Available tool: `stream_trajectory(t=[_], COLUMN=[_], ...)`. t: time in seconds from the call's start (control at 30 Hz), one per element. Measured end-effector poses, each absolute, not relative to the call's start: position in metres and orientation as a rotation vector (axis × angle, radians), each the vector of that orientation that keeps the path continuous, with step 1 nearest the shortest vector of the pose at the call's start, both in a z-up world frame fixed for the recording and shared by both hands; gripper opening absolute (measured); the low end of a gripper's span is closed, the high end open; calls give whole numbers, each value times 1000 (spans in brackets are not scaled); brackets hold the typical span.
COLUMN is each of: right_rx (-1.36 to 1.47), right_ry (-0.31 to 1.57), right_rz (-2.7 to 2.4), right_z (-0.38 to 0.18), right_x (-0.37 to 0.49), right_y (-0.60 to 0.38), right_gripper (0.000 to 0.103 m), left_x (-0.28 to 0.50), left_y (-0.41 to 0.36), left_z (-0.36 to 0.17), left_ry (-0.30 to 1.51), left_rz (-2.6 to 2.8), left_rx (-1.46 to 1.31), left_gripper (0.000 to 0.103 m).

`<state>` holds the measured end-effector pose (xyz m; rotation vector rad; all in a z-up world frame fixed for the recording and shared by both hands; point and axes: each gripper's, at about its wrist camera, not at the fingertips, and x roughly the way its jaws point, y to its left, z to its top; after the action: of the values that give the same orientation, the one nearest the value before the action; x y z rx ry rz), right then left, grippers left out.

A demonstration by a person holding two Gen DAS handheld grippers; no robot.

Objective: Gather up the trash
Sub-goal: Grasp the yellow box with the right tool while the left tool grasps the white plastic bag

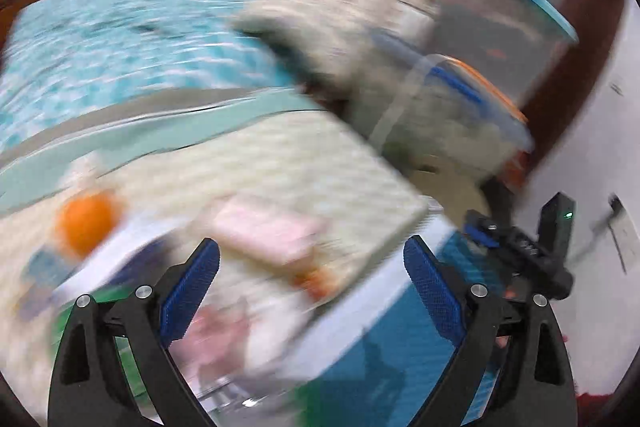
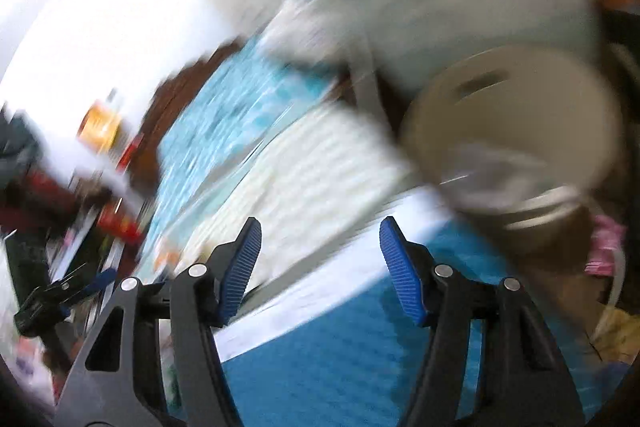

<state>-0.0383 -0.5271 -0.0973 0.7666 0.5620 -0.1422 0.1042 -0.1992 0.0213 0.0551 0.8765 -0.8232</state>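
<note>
Both views are smeared by motion. In the left wrist view my left gripper [image 1: 316, 267] is open, its blue pads wide apart and pressing on nothing. Beyond it a pale pink packet [image 1: 268, 231] lies on a cream textured mat [image 1: 304, 155], and a round orange thing [image 1: 86, 223] sits further left. My right gripper [image 2: 320, 259] is open with nothing between its pads, above a blue surface [image 2: 340, 355]. A beige bin [image 2: 516, 107] with something crumpled and greyish inside stands at the upper right. The right gripper's body [image 1: 520, 247] shows at the left view's right edge.
A teal patterned cover [image 1: 120, 39] spreads behind the mat. Clear plastic tubs [image 1: 508, 27] with blue and orange rims stack at the right. Bright packets and bottles [image 2: 100, 131] crowd the left of the right wrist view, near white walls.
</note>
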Motion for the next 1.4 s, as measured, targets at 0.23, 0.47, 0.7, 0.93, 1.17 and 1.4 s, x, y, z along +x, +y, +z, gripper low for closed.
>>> stream_trajectory(t=[0.23,0.47,0.7,0.93,1.17,1.4], right_rx=[682,1006,966,1015,1044,845], right_ry=[749,840,782,663,651,754], right_rz=[59,159,133,98,75,136], right_z=[-106,-143,-124,-115,-123,-122], right_x=[61,115,59,-51,-132,-136], right_y=[-433,-424,-417,-440,-439,-396], right_gripper=[66,35,28,27,27,29], left_x=[97,71,60,57,60,17], left_y=[-80,-75,-145,-213,-192,-138], left_z=[18,6,-14,-53,-37,13], left_ry=[883,877,875,895,918,834], left_rz=[-690,-754,-847,-868,-902,-1025], left_rx=[-48,-23,149,351,220,104], left_gripper=[86,86,88,65,28,28])
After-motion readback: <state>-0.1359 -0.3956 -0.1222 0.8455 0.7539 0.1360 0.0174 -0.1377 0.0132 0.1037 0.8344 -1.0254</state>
